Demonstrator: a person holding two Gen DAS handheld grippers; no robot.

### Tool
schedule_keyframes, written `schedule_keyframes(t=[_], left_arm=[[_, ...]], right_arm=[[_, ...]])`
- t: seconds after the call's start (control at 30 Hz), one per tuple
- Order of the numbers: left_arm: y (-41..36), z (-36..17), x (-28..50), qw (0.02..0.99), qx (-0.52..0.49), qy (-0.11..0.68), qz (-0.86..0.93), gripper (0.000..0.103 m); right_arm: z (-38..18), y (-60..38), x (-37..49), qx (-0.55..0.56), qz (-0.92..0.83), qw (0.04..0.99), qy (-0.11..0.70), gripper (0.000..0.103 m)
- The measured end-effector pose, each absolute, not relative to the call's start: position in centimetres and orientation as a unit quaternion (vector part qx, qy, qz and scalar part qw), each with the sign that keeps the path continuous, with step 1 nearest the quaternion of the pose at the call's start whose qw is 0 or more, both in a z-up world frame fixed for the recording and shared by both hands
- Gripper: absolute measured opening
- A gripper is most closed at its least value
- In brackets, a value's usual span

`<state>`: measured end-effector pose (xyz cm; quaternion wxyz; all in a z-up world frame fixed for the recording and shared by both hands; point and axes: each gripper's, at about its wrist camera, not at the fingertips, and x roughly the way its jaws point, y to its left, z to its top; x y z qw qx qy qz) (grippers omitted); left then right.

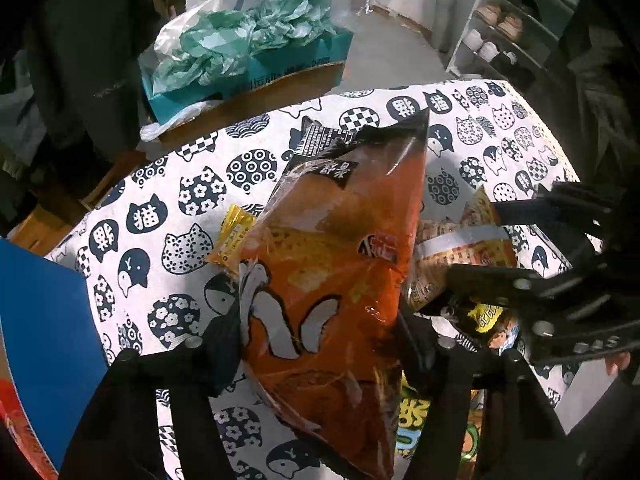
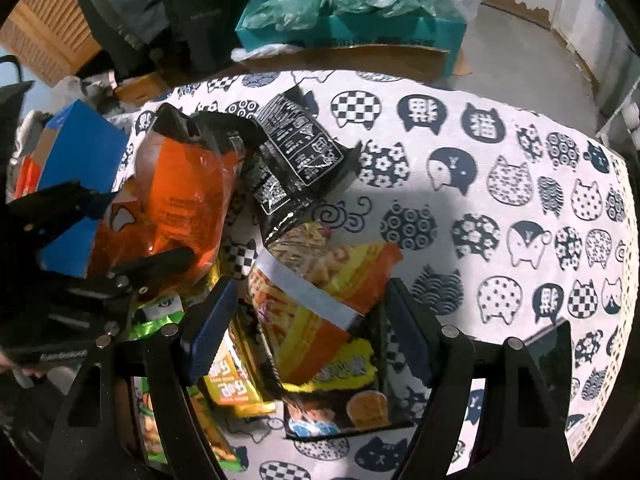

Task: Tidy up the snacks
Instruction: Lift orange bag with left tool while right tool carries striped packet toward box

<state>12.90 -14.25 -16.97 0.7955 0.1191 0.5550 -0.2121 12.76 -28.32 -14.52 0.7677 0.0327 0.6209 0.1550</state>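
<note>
Snack packets [image 2: 320,292] heaped on tablecloth [image 2: 500,152], box [image 2: 352,28] behind.

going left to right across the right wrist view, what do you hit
left gripper → orange bag → black packet → taped yellow snack bag → bare cat-print tablecloth

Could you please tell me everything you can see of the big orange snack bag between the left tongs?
The big orange snack bag is glossy, crinkled plastic film with a black sealed top, white lettering and a small red label. It stands tilted between the fingers of the left tongs, which press on its sides, above the cat-print tablecloth. A small yellow packet lies at its left edge; a yellow noodle-print packet lies beside it on the right.
</note>
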Motion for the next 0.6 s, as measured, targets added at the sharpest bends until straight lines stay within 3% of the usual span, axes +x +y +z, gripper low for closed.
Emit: schedule_keyframes(t=[0.2, 0.43, 0.6], left_arm=[[-13.1, -16.4, 12.1, 0.799, 0.107, 0.552, -0.212, 0.061], [-11.6, -15.2, 11.2, 0.808, 0.096, 0.542, -0.21, 0.061], [-10.3, -13.9, 10.7, 0.817, 0.081, 0.534, -0.202, 0.061]], right_arm=[[-15.8, -27.3, 13.1, 0.018, 0.146, 0.764, 0.628, 0.073], [-15.6, -26.9, 12.9, 0.013, 0.148, 0.769, 0.622, 0.044], [-14.3, -26.6, 12.5, 0.002, 0.146, 0.777, 0.613, 0.042]])
